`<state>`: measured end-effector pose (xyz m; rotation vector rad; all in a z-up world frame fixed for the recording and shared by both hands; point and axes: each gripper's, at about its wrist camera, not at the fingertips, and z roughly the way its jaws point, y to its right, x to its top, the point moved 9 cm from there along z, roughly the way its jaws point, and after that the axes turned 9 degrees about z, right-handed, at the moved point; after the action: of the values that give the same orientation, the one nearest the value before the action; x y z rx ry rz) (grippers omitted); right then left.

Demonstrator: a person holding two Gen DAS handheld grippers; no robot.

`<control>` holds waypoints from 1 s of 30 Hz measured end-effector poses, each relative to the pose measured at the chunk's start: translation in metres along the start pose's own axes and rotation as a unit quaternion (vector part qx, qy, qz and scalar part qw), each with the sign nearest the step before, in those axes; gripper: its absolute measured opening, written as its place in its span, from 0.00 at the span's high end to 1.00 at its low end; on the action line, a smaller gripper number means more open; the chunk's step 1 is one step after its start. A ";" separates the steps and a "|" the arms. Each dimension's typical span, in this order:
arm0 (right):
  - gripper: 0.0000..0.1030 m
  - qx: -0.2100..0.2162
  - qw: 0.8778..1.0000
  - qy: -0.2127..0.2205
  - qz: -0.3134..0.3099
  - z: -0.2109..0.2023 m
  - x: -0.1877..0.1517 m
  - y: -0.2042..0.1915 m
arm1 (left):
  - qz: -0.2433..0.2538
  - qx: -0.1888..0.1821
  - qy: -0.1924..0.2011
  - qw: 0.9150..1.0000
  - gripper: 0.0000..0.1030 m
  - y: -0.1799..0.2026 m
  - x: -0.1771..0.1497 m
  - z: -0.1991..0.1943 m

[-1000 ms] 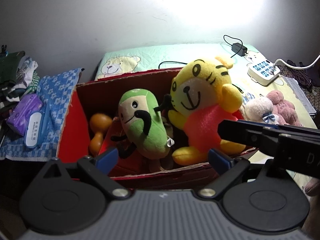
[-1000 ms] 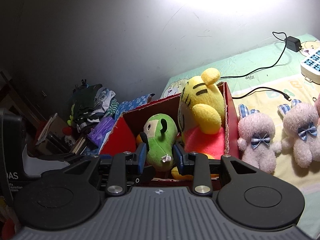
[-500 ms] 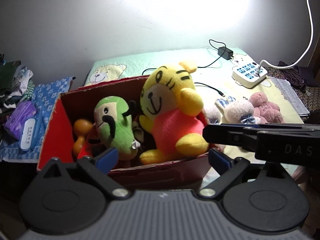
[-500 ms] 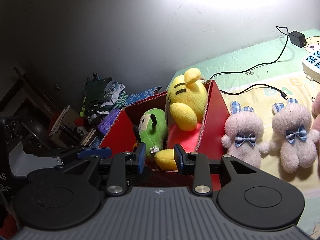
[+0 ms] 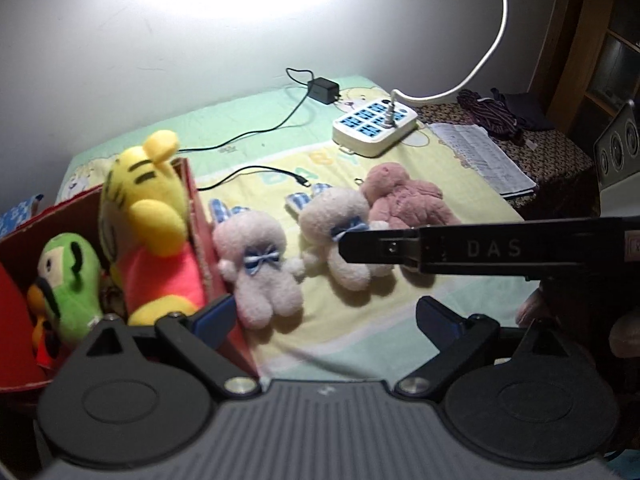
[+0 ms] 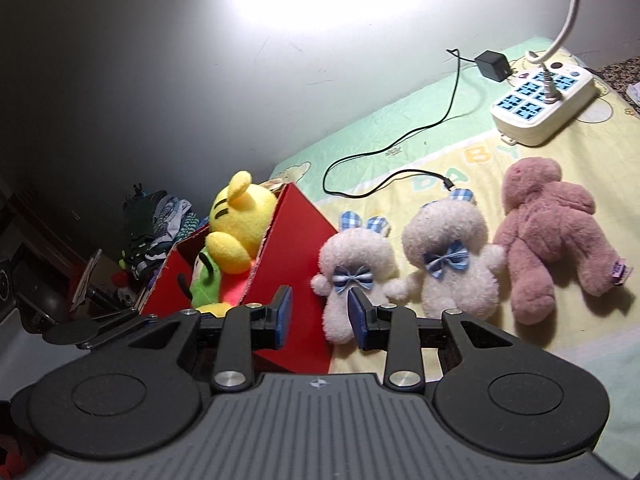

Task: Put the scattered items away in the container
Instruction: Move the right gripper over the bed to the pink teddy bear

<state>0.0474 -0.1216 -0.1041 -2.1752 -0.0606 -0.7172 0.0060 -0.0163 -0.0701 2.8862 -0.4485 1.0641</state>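
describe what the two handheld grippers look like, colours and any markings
Both look alike: a grey ribbed body with two round black discs, black linkage arms with silver screws, and blue pads on black fingers. The left gripper and right gripper share this build. In the left wrist view, the right gripper's black side bar carries the letters DAS. No cables or sleeves show.

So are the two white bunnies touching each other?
Touching. The right wrist view shows the left bunny and the right bunny lying side by side on the bed, their near paws meeting with no sheet visible between them.
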 end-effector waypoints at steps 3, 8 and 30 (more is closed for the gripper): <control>0.66 -0.012 1.000 0.008 0.009 -0.007 0.007 0.019 | 0.013 -0.017 -0.001 1.000 0.06 0.019 0.009 0.015; 0.66 -0.034 0.999 0.018 0.027 -0.018 0.019 0.049 | 0.006 -0.059 -0.008 0.998 0.08 0.039 0.022 0.043; 0.66 -0.100 0.987 0.044 0.117 -0.003 0.084 0.179 | -0.074 -0.152 -0.090 0.981 0.24 0.072 0.061 0.183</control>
<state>0.1660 -0.2579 -0.1847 -2.2875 0.3205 -0.7061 0.1454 -0.1245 -0.1758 2.6991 -0.3587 0.6510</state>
